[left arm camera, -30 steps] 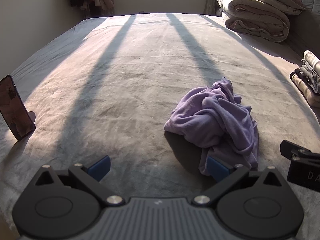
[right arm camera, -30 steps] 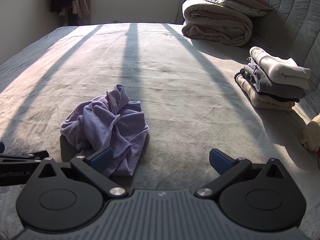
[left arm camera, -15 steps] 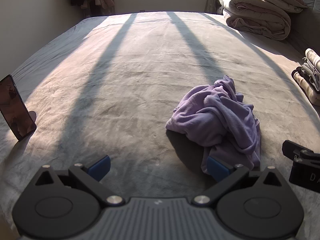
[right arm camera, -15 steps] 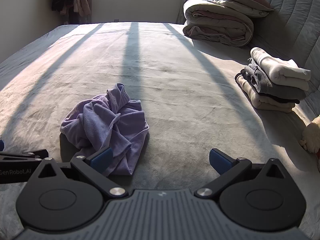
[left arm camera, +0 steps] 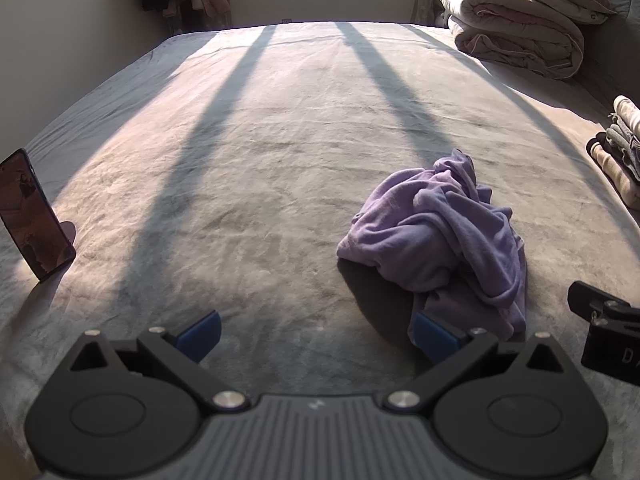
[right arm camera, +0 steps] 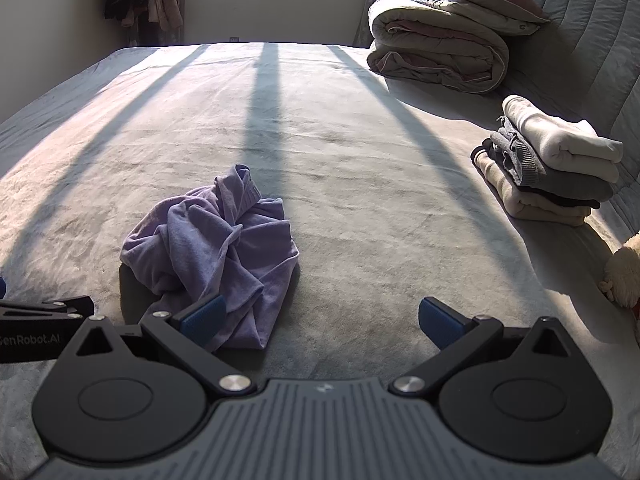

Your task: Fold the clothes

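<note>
A crumpled lilac garment (left arm camera: 440, 240) (right arm camera: 216, 252) lies in a heap on the grey bed cover (left arm camera: 260, 140) (right arm camera: 360, 200). My left gripper (left arm camera: 316, 330) hovers low near the front edge with its jaws wide apart; its right blue pad sits just in front of the heap's near hem. My right gripper (right arm camera: 320, 318) is open too, its left blue pad right at the garment's near edge. Neither holds anything. Each gripper's body shows at the edge of the other's view.
A stack of folded clothes (right arm camera: 548, 164) (left arm camera: 620, 152) rests at the right side of the bed. Rolled duvets and pillows (right arm camera: 444, 48) (left arm camera: 520, 28) lie at the far right. A phone on a stand (left arm camera: 34, 216) is propped at the left. A plush toy (right arm camera: 624, 272) pokes in at the right.
Both grippers have drifted slightly, so the garment sits a little differently in each view. The garment itself has not moved, and both stay open.
</note>
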